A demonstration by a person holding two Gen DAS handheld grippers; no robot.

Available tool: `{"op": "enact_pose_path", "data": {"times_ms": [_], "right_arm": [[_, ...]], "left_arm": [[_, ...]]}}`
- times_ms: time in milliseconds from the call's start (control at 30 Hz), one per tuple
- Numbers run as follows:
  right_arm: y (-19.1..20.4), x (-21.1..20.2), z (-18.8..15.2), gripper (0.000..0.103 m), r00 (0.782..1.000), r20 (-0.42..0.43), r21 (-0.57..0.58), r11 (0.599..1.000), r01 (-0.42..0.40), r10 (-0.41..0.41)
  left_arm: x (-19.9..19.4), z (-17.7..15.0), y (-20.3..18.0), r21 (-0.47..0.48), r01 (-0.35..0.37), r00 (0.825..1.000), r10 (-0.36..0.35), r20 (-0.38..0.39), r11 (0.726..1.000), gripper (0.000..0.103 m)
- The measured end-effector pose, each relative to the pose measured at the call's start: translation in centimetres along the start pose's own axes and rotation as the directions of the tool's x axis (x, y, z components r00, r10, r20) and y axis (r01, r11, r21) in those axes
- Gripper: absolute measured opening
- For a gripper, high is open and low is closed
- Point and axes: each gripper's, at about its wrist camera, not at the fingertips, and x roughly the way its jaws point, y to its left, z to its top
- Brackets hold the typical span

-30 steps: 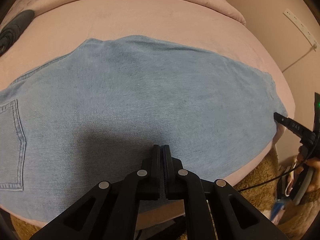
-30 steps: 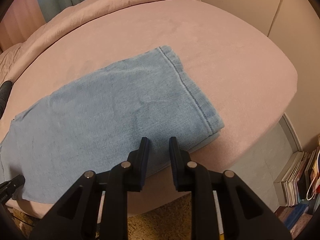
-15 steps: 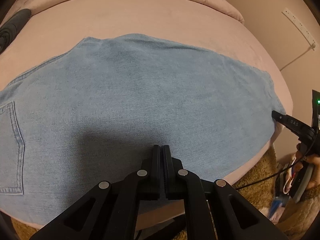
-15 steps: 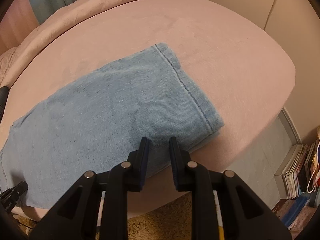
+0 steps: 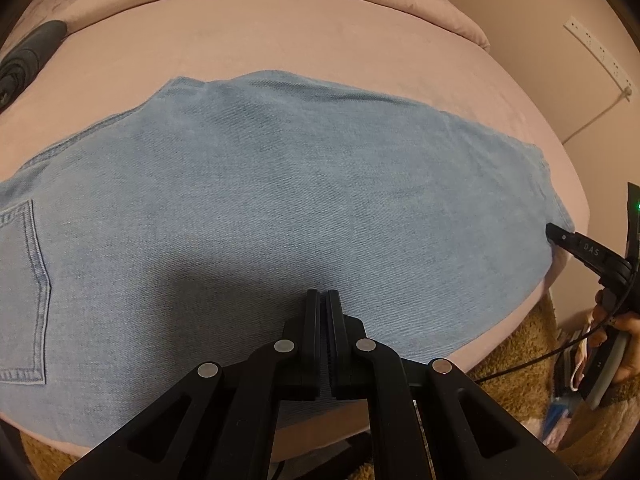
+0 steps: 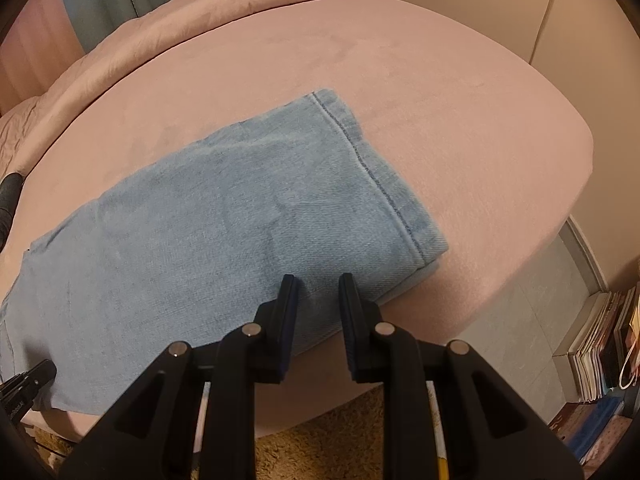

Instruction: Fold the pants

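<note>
Light blue jeans [image 5: 280, 200] lie flat on a pink bed [image 5: 280, 40], folded lengthwise, with a back pocket [image 5: 24, 288] at the left. My left gripper [image 5: 324, 296] is shut and empty, just above the jeans' near edge at mid-length. In the right wrist view the leg hem [image 6: 380, 184] lies toward the right of the bed [image 6: 440, 100]. My right gripper [image 6: 318, 284] is open and empty over the jeans' near edge close to the hem. It also shows in the left wrist view [image 5: 560, 236], and the left gripper's tip shows at the right wrist view's lower left [image 6: 36, 372].
A dark round object [image 5: 24, 60] lies on the bed at far left. A rolled pink duvet [image 6: 200, 12] runs along the back. Brown shaggy rug [image 6: 320, 440] covers the floor below the bed edge. Books [image 6: 600, 340] stand at lower right. A power strip [image 5: 596, 52] hangs on the wall.
Both grippers have pulled back slightly toward the near edge of the bed. Their jaws and the jeans have not changed.
</note>
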Motion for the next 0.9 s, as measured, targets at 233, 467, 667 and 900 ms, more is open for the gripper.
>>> {"op": "enact_pose_path", "data": {"times_ms": [233,467,667,900], "right_arm": [[0.32,-0.18,-0.36,0.021,1.0,0.004,0.001,1.0,0.008,-0.008],[0.4,-0.07,-0.3,0.021,1.0,0.004,-0.001,1.0,0.011,-0.011],[0.38,-0.06,-0.32,0.021,1.0,0.004,-0.001,1.0,0.011,-0.011],[0.32,-0.04,-0.35,0.021,1.0,0.005,0.0,1.0,0.011,-0.011]], "left_arm": [[-0.01,0.03,0.34,-0.001,0.005,1.0,-0.005,0.004,1.0,0.006],[-0.03,0.02,0.28,0.001,0.003,1.0,-0.003,0.004,1.0,0.006],[-0.05,0.05,0.3,0.002,0.003,1.0,-0.003,0.005,1.0,0.006],[-0.04,0.06,0.22,0.003,0.001,1.0,-0.001,0.005,1.0,0.006]]}}
